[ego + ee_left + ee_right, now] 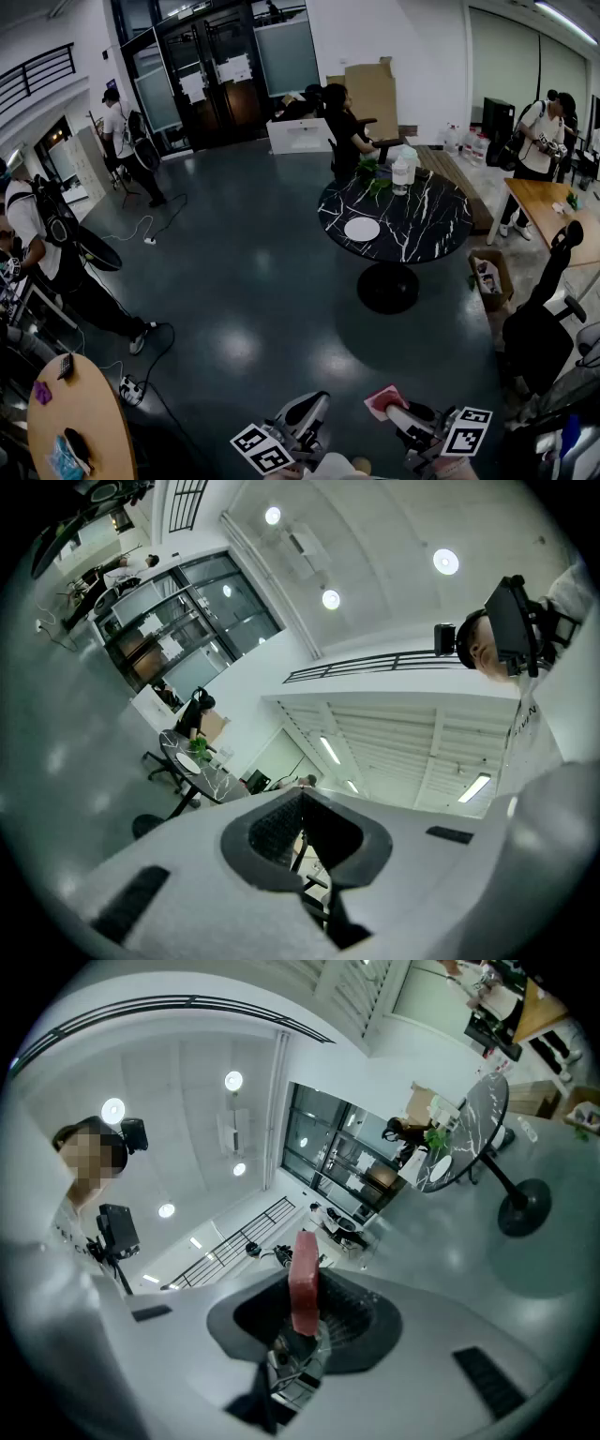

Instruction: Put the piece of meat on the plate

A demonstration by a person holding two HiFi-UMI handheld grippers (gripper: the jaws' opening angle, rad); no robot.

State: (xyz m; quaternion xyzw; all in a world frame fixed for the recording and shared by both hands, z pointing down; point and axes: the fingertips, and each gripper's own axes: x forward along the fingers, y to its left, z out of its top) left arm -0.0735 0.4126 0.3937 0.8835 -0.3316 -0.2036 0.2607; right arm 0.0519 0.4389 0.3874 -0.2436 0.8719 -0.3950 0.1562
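- No word, number or brand can be read in any view.
- Paper sheets (234, 67) on the glass doors (159, 94) at the far end of the hall: print too small to read.
- Marker cube (262, 448) on the left gripper (319, 401) and marker cube (466, 429) on the right gripper (398, 410): black-and-white square patterns only, no letters.

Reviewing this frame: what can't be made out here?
- Head view: the bottom edge cuts off the left hand-held gripper and the right hand-held gripper, so the hands holding them are out of frame.
- Right gripper view: the lower end of the piece of meat is hidden between the jaws.
- Head view: the plate on the round table is too small to show surface detail.
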